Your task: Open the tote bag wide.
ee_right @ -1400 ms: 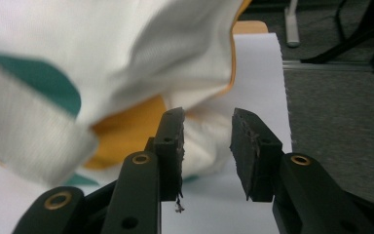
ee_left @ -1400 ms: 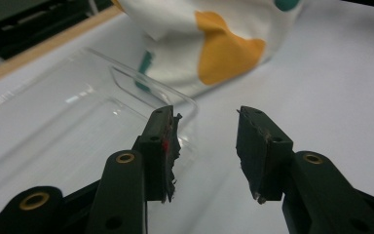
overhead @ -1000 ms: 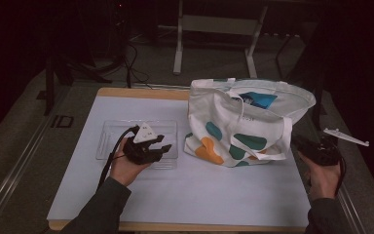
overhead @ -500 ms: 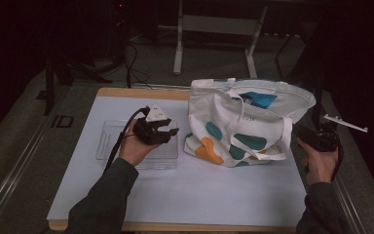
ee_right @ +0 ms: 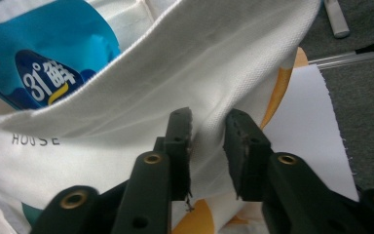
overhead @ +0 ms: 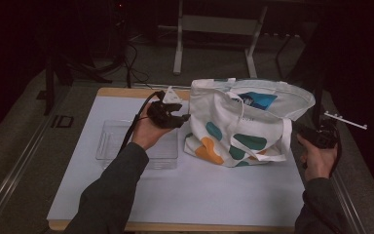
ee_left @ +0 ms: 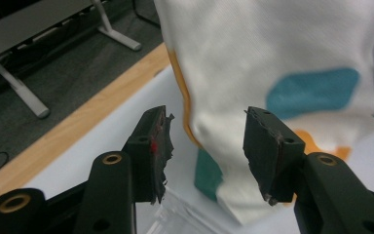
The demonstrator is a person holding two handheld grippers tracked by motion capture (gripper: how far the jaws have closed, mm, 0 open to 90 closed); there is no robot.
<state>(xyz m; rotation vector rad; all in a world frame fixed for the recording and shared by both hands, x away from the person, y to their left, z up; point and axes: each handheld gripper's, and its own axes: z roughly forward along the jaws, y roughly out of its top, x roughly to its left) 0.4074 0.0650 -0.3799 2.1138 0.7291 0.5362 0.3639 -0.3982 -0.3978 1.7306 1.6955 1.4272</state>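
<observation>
A white tote bag (overhead: 243, 126) with teal and orange blobs lies on the table, a blue packet (overhead: 255, 100) showing in its mouth. My left gripper (overhead: 182, 118) hovers at the bag's left side. In the left gripper view its jaws (ee_left: 207, 119) stand open and have just been opening; the bag (ee_left: 272, 58) and its orange seam lie ahead, unpinched. My right gripper (overhead: 311, 135) is at the bag's right edge. Its jaws (ee_right: 208, 119) have just been closing to a narrow gap, with the bag's wall (ee_right: 175, 73) right at the tips and the blue packet (ee_right: 44, 58) above.
A clear plastic tray (overhead: 112, 146) sits on the white mat (overhead: 199, 190) left of the bag, under my left forearm. The wooden table edge (overhead: 121, 91) runs along the back. A metal desk frame (overhead: 177, 48) stands on the floor beyond.
My left hand has risen from over the tray and moved right, up to the bag's left side. The right hand has shifted slightly farther along the bag's right edge.
</observation>
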